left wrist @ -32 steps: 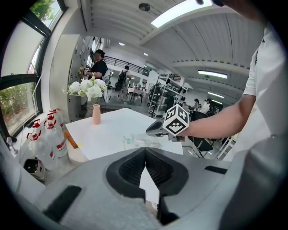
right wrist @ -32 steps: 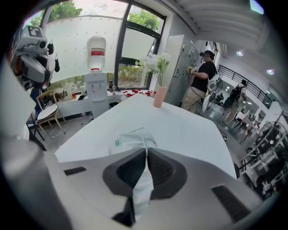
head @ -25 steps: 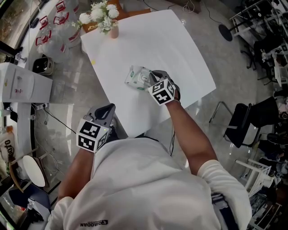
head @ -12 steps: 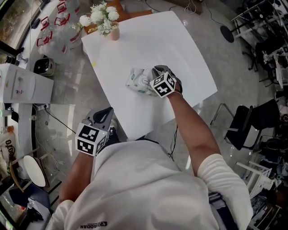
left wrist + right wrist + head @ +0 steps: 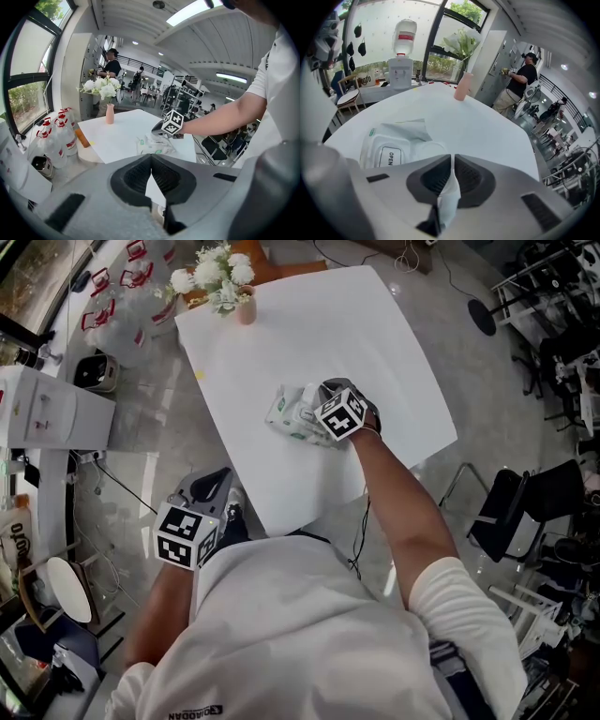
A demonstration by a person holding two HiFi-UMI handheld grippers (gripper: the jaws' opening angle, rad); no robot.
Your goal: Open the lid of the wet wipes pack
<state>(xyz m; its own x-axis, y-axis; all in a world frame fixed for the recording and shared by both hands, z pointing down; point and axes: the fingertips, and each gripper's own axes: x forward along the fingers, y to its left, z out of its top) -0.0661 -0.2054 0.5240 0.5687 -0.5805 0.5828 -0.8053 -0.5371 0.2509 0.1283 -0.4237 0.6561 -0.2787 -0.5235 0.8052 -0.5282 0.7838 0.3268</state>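
Clutter of chairs (image 5: 506, 512) is crowding the polished floor (image 5: 150, 427) round the white table (image 5: 375, 343), a vase (image 5: 247, 307) standing near its far left corner. We are holding the left gripper (image 5: 151, 161) off the near edge, jaws together on nothing, while the right gripper (image 5: 452, 161) is sitting closer over the wet wipes pack (image 5: 291, 413), near the table's middle, than a second ago. Its jaws are pinching a white fold of wrapper (image 5: 447, 192), so we are judging the pack steadied, the lid (image 5: 389, 154) marked OPEN lying flat.

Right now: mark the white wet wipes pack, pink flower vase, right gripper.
white wet wipes pack (image 5: 390, 157): right gripper view, OPEN label.
pink flower vase (image 5: 463, 86): right gripper view, body.
right gripper (image 5: 452, 159): right gripper view, jaw tips.
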